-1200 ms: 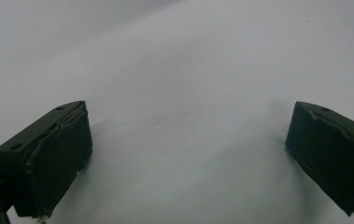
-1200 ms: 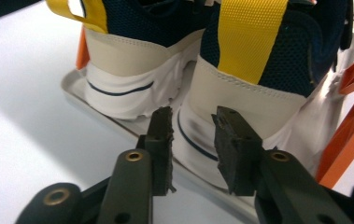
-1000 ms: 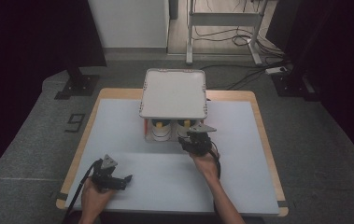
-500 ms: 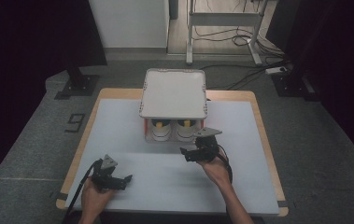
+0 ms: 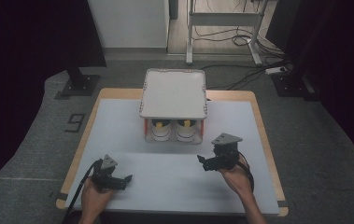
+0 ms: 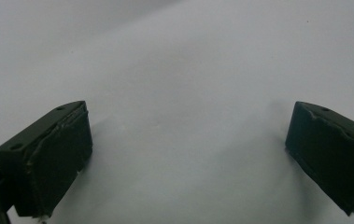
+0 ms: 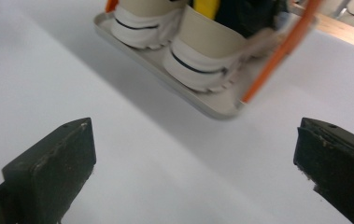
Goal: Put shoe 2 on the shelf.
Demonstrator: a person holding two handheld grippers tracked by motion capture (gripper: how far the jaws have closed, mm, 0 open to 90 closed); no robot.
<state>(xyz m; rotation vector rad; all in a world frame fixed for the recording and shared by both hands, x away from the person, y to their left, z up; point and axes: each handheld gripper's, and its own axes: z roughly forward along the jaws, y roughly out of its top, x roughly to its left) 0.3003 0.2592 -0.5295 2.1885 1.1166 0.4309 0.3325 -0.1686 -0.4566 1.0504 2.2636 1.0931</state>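
Observation:
A pair of white shoes (image 5: 173, 130) stands side by side on the lower tray (image 7: 212, 109) of a small grey rack with orange posts (image 7: 282, 51). The rack's top tray (image 5: 173, 93) covers most of them. In the right gripper view the two shoes (image 7: 198, 60) lie close ahead, toes facing me. My right gripper (image 5: 203, 163) hovers off the rack's front right corner. Its jaws have just been opening and stand wide with nothing between them (image 7: 195, 158). My left gripper (image 5: 127, 181) rests open near the front left of the table, over bare white surface (image 6: 188, 154).
The white mat (image 5: 118, 135) lies on a wooden table with a raised edge (image 5: 263, 126). A cable trails from each gripper toward the person. Dark floor, stands and cables lie beyond the table's far side.
My right gripper has drawn back from the shoes on the lower tray, moving right and toward the person, and its jaws have spread apart. The left gripper has stayed put.

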